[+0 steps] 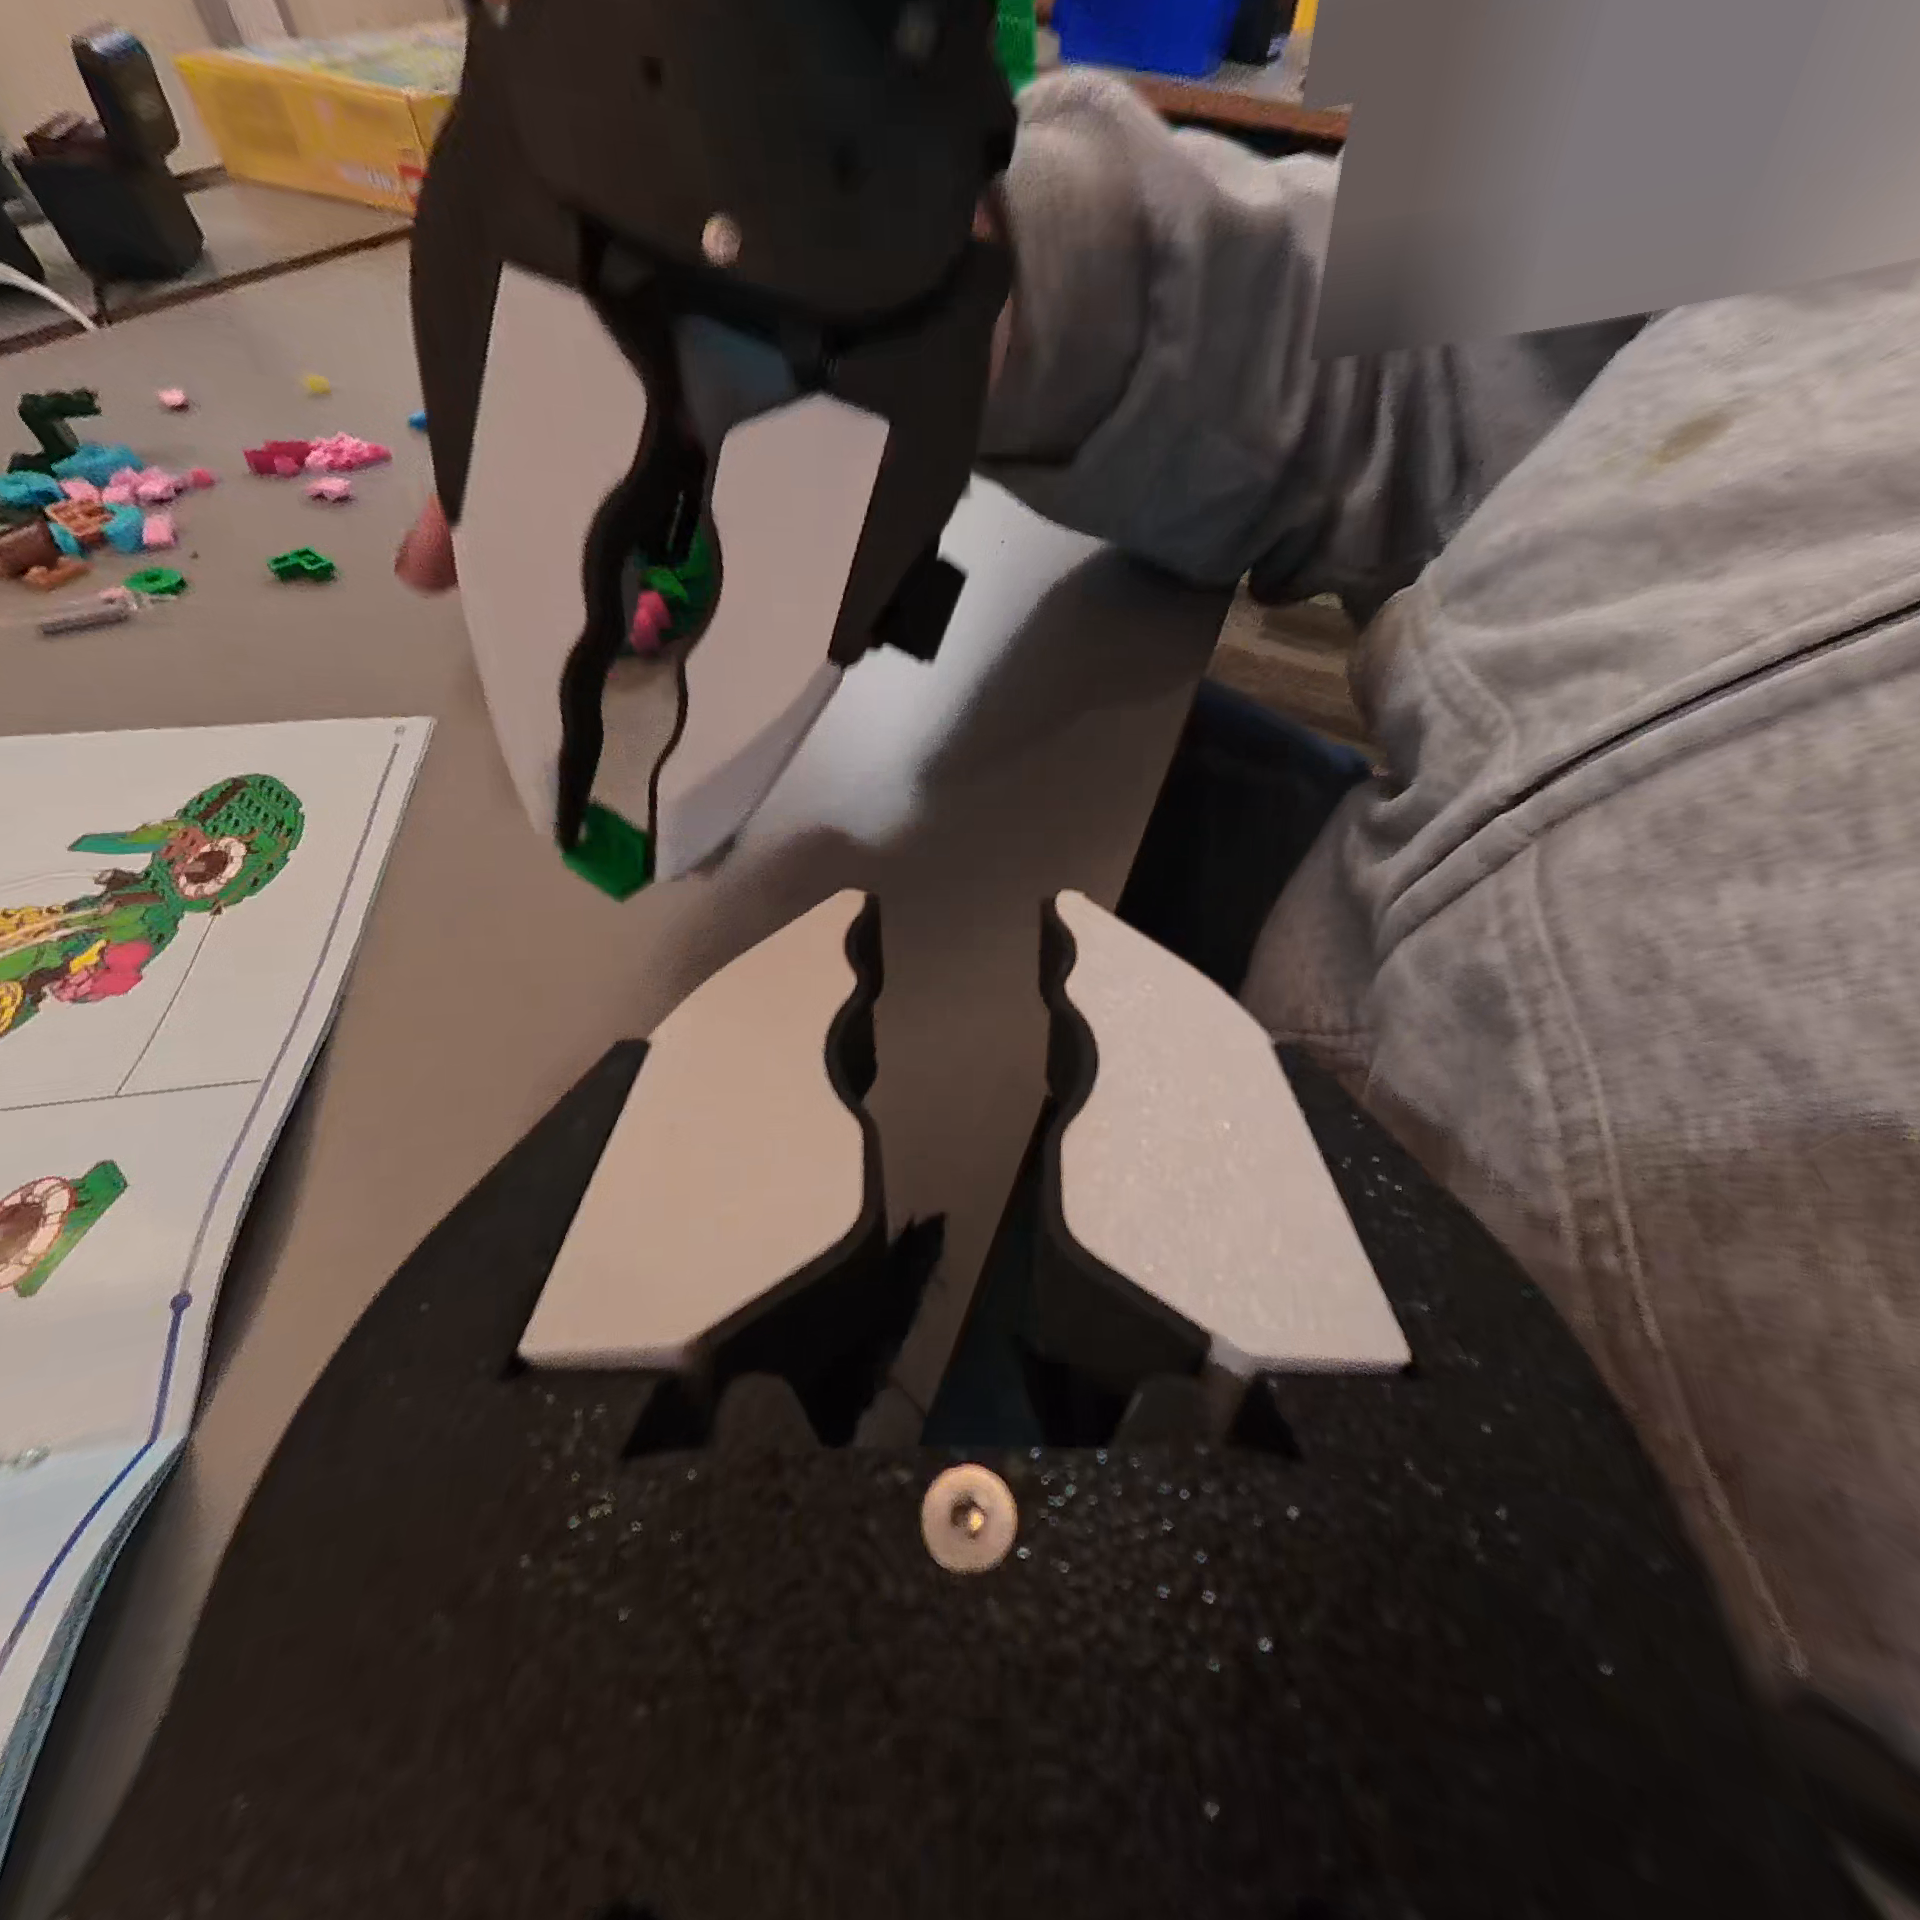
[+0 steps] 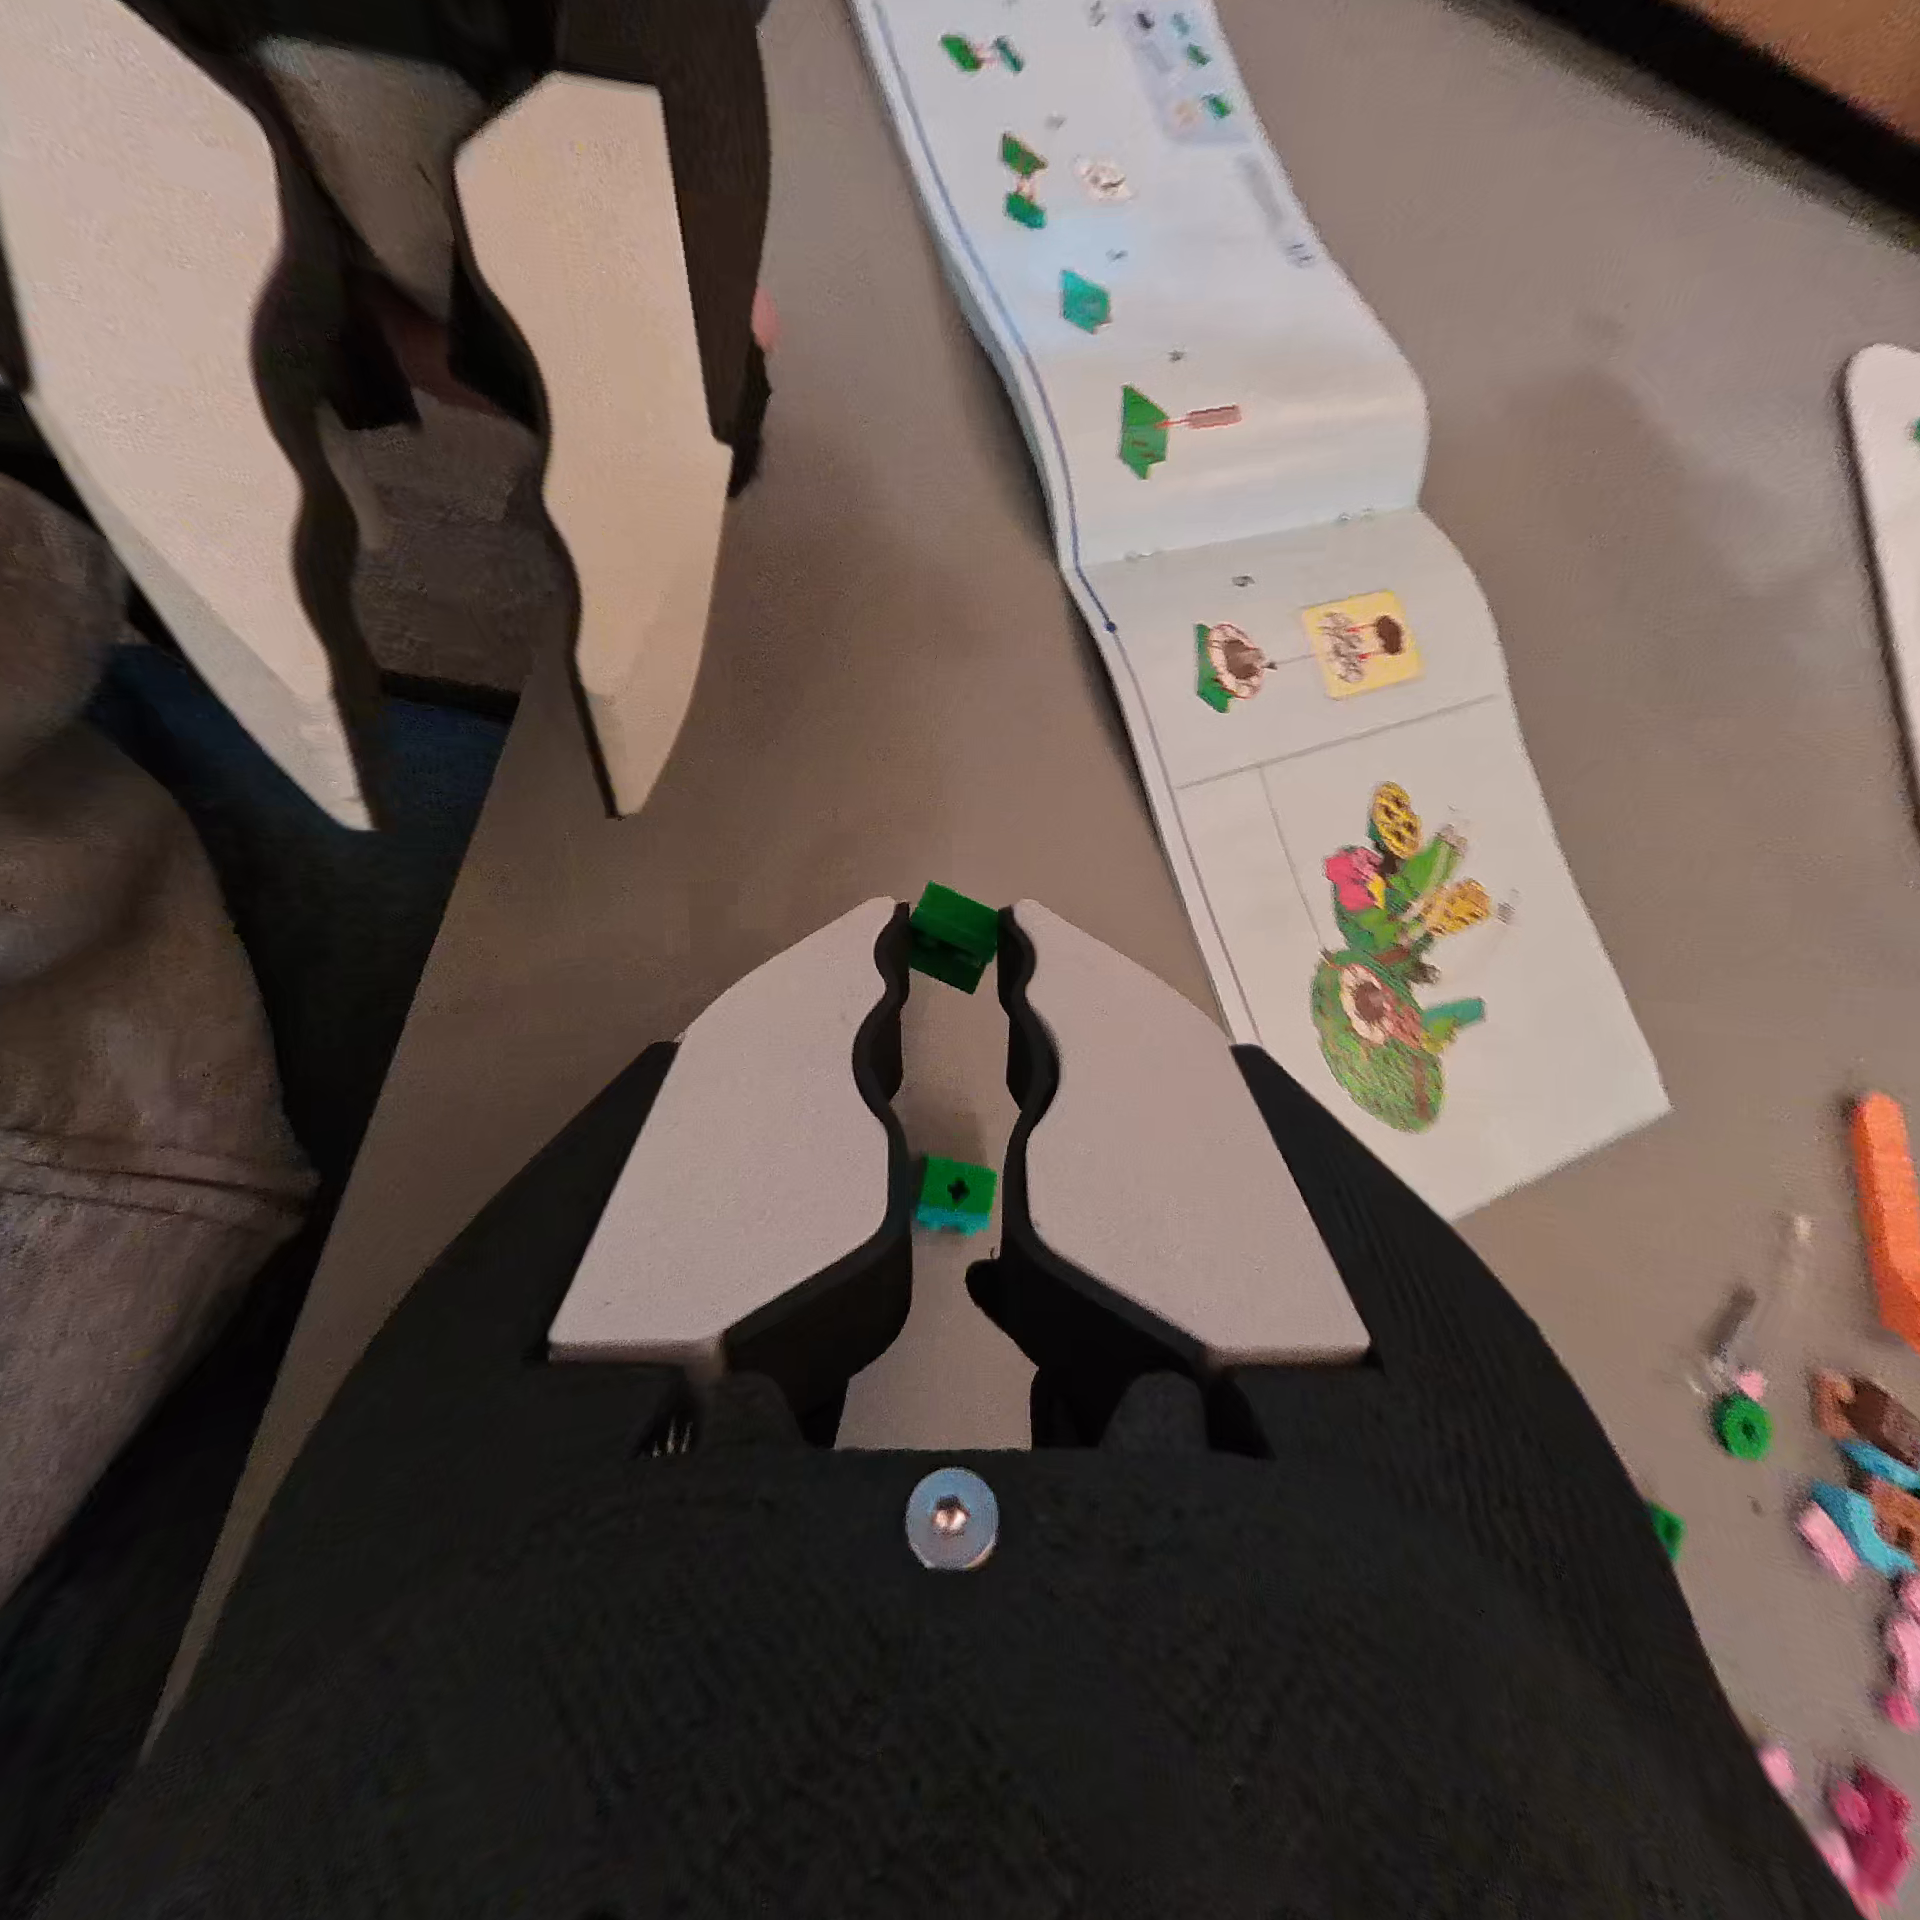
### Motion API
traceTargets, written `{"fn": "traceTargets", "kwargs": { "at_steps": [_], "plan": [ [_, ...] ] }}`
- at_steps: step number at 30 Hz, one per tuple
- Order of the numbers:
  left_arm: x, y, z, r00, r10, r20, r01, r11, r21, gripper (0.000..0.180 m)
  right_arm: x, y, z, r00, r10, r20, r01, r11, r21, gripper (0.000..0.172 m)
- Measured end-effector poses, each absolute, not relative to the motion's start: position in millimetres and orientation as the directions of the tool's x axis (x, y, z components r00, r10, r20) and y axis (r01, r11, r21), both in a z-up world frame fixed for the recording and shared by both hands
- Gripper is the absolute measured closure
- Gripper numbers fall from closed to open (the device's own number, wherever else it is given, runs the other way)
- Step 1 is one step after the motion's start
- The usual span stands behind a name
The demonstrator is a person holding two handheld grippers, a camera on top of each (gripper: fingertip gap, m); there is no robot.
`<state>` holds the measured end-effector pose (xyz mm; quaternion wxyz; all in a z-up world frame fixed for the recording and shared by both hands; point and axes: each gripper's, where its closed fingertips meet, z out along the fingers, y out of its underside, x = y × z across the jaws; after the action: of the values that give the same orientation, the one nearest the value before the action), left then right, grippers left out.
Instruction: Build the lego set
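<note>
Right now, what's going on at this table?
A person in a grey hoodie holds two grippers over a grey table. The right gripper pinches a small green brick at its fingertips. The left gripper is open and holds nothing. A second green piece lies on the table under the right gripper, an open instruction booklet lies beside, and loose bricks are scattered farther off.

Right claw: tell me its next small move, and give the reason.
Probably lower the green brick toward the table. The right claw pinches it at the very fingertips, clear of the table. The left claw stands open with nothing between its fingers, so a handover to it looks equally possible.
</note>
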<state>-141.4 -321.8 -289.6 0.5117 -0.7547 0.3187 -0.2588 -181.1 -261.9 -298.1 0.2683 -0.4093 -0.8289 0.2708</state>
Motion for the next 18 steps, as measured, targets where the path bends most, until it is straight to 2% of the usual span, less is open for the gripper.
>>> {"fn": "traceTargets", "kwargs": {
  "at_steps": [1, 6, 14, 18],
  "plan": [
    [-142.7, -322.6, -287.8, 0.659, -0.749, 0.07, -0.203, -0.266, -0.942, 0.151, -183.8, -264.5, -303.0, -0.537, 0.816, 0.214, 0.537, 0.526, -0.66, 0.158],
    [-148.7, -323.3, -288.8, 0.646, -0.758, 0.093, -0.181, -0.271, -0.946, 0.14, -187.4, -266.6, -319.1, -0.603, 0.776, 0.184, 0.549, 0.571, -0.61, 0.157],
    [-151.3, -316.5, -296.1, 0.654, -0.744, 0.138, -0.163, -0.317, -0.934, 0.128, -185.1, -270.7, -331.7, -0.645, 0.755, 0.122, 0.562, 0.576, -0.593, 0.156],
    [-151.4, -315.2, -297.5, 0.662, -0.735, 0.148, -0.151, -0.324, -0.934, 0.125, -181.3, -269.9, -332.1, -0.635, 0.763, 0.121, 0.568, 0.567, -0.597, 0.139]
  ]
}}
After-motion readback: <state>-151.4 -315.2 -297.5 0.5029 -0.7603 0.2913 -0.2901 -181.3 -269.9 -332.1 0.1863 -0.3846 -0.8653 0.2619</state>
